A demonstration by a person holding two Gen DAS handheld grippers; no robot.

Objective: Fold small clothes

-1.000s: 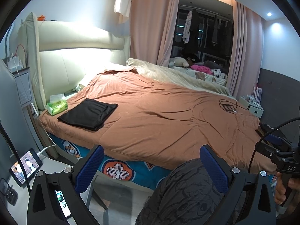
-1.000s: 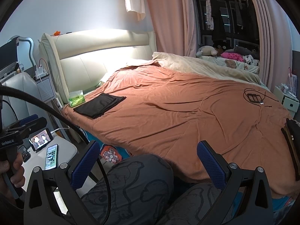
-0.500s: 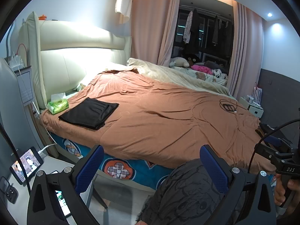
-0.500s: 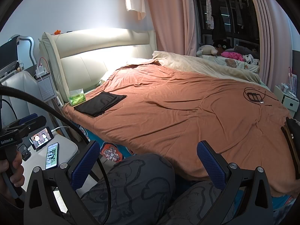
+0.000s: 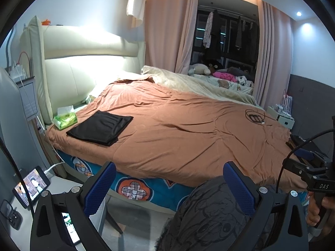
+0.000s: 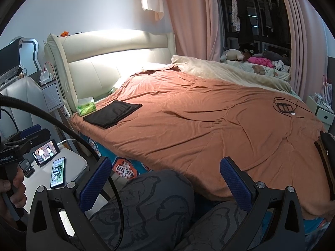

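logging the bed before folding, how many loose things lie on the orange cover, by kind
folded black garment: 1
green tissue pack: 1
black cable bundle: 1
total: 3

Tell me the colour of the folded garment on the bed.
Black. The folded garment shows best in the left wrist view, lying flat on the orange-brown duvet.

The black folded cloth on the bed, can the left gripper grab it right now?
Probably not yet. The left gripper is open and held low over the person's knee, well short of the black folded cloth, which lies flat near the bed's head end beside the green tissue pack. Nothing blocks the way; it just needs moving closer.
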